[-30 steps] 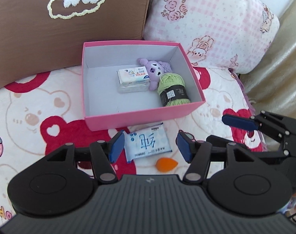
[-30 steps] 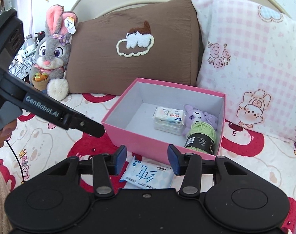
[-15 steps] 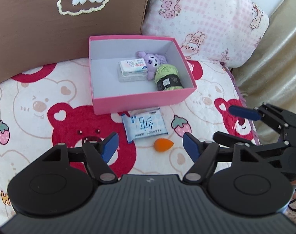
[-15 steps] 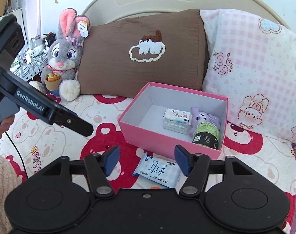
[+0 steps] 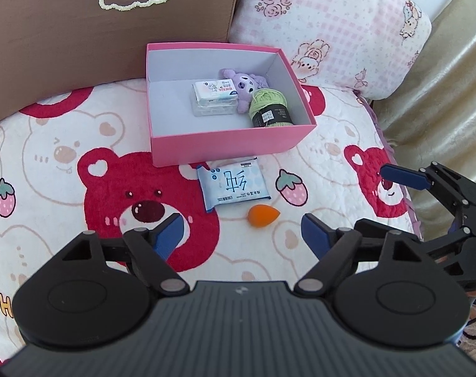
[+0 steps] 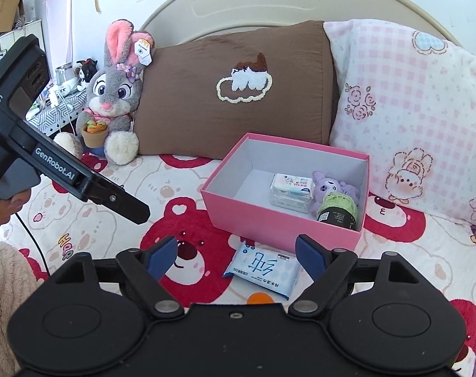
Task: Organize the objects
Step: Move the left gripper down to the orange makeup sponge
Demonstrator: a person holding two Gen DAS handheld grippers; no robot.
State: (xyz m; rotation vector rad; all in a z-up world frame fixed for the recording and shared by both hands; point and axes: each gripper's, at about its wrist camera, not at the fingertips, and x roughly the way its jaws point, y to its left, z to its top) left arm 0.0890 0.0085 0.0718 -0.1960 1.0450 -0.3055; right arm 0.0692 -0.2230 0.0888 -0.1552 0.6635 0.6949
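Note:
A pink box [image 5: 235,147] [image 6: 278,231] stands on the bed. In it lie a white tissue pack [image 5: 215,90], a purple plush toy [image 5: 244,85] and a green yarn ball [image 5: 269,108]. In front of the box lie a blue wipes pack [image 5: 233,185] [image 6: 263,268] and an orange teardrop sponge [image 5: 262,215] [image 6: 259,299]. My left gripper [image 5: 242,235] is open and empty, above the bedspread near the sponge. My right gripper [image 6: 236,256] is open and empty, near the wipes pack; it also shows at the right edge of the left wrist view [image 5: 426,194].
A brown pillow [image 6: 238,88] and a pink checked pillow [image 6: 410,110] lean behind the box. A grey bunny plush [image 6: 112,94] sits at the far left. The bed's right edge meets a beige curtain [image 5: 442,78]. The bear-print bedspread [image 5: 65,163] stretches left.
Both grippers have pulled back and up from the box, so the box, wipes pack and sponge look smaller and farther. Both jaws have opened wider.

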